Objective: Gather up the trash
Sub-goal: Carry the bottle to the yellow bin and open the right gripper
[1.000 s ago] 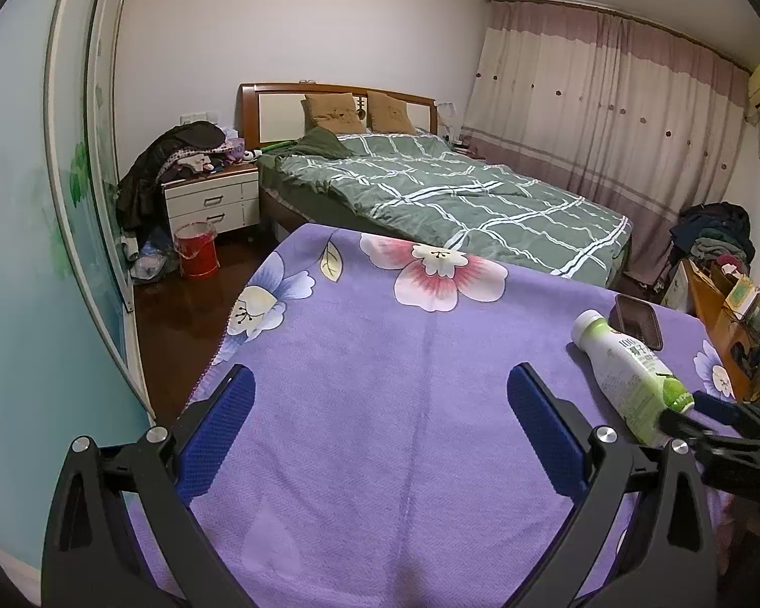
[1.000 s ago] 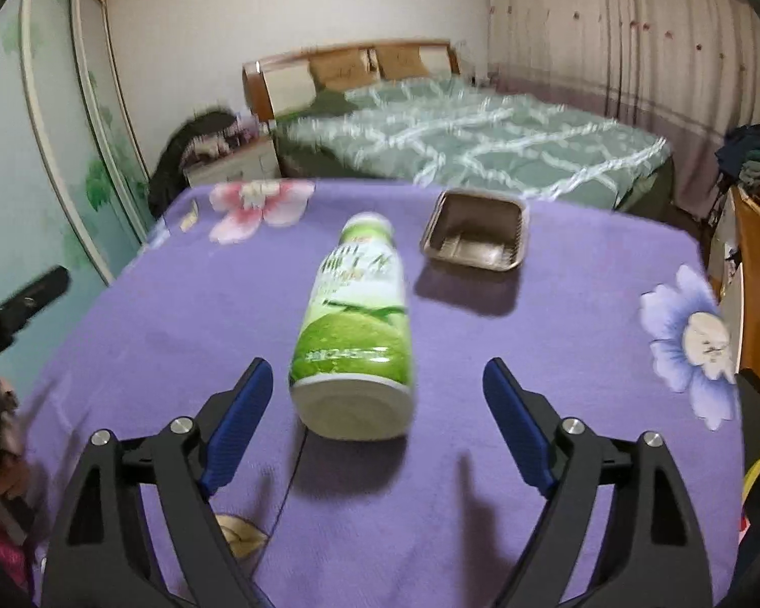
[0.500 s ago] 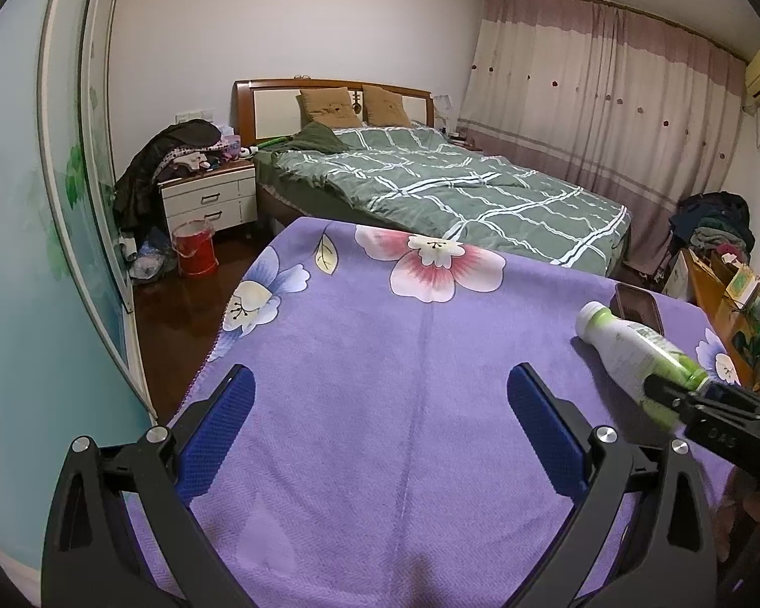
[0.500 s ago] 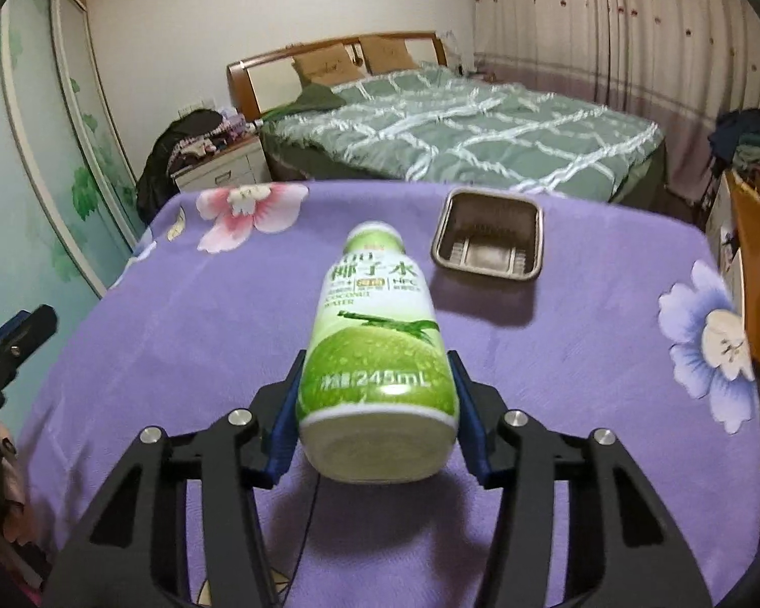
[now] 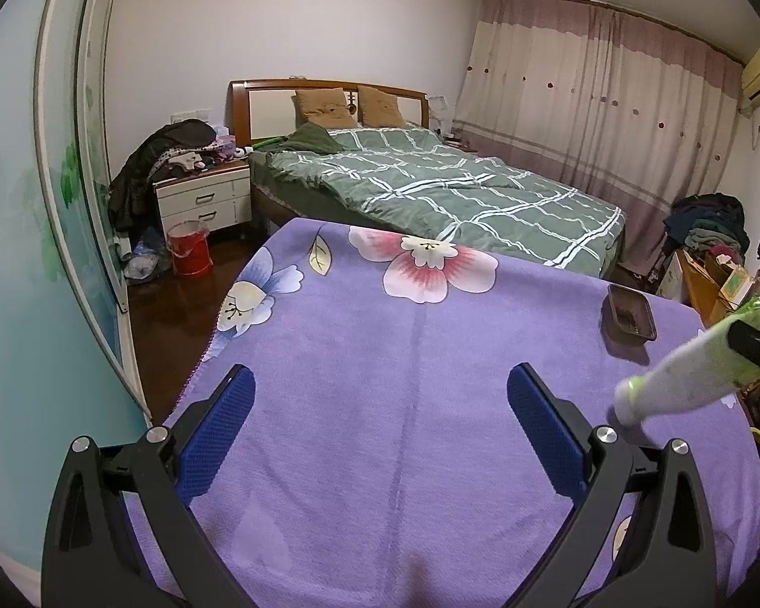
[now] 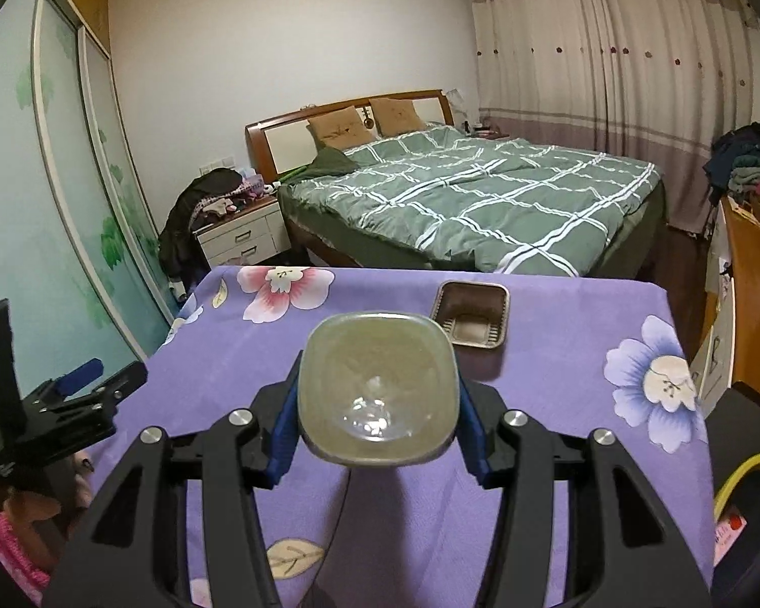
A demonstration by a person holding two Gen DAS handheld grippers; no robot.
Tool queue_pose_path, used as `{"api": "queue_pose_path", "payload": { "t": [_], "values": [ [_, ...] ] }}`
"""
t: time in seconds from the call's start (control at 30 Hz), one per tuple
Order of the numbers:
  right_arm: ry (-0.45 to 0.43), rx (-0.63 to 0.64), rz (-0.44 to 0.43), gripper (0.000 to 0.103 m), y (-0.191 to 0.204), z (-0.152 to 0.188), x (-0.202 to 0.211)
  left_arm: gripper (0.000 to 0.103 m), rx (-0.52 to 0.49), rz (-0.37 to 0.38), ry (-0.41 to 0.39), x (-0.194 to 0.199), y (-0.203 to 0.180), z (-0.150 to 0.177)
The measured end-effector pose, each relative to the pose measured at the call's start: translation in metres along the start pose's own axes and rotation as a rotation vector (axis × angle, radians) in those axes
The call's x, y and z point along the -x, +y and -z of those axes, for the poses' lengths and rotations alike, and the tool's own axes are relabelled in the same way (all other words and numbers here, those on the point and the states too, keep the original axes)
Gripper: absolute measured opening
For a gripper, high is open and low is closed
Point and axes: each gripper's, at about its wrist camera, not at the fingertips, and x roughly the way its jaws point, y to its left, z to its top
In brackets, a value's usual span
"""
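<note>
Right gripper (image 6: 377,408) clamping bottle (image 6: 377,385), now lifted off purple cloth (image 6: 557,354), apparently tilted, left gripper (image 5: 380,410) wide apart.

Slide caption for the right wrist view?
Right gripper clamps bottle base-on to camera above purple floral cloth; brown tray beyond.

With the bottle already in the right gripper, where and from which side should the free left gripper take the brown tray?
Judging by shape, grip the brown tray by one rim wall, one finger inside and one outside. It sits upright and open-topped on the purple cloth, low and apparently wider than a side-on pinch would suit. The left gripper is open; come from above at the near edge, avoiding the held bottle.
</note>
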Motion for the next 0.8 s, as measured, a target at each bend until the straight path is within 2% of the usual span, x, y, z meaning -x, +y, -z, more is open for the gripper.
{"api": "queue_pose_path", "payload": {
  "t": [0.23,0.43,0.67,0.73,0.8],
  "values": [
    [-0.018,-0.049,0.033,0.049,-0.021,0.011,0.040,0.098,-0.006,0.009,-0.002,0.002,-0.001,-0.001],
    [-0.092,-0.157,0.136,0.049,-0.073,0.017,0.092,0.098,-0.006,0.011,-0.004,0.003,-0.002,-0.001],
    [-0.203,-0.321,0.336,0.049,-0.154,0.021,0.161,0.098,-0.010,0.011,-0.002,0.003,-0.002,0.000],
    [-0.225,-0.355,0.413,0.049,-0.173,0.025,0.174,0.098,-0.013,0.009,0.000,0.003,-0.003,0.000],
    [-0.228,-0.383,0.537,0.049,-0.193,0.033,0.183,0.098,-0.016,0.008,0.001,0.002,-0.004,0.000]
  ]
}}
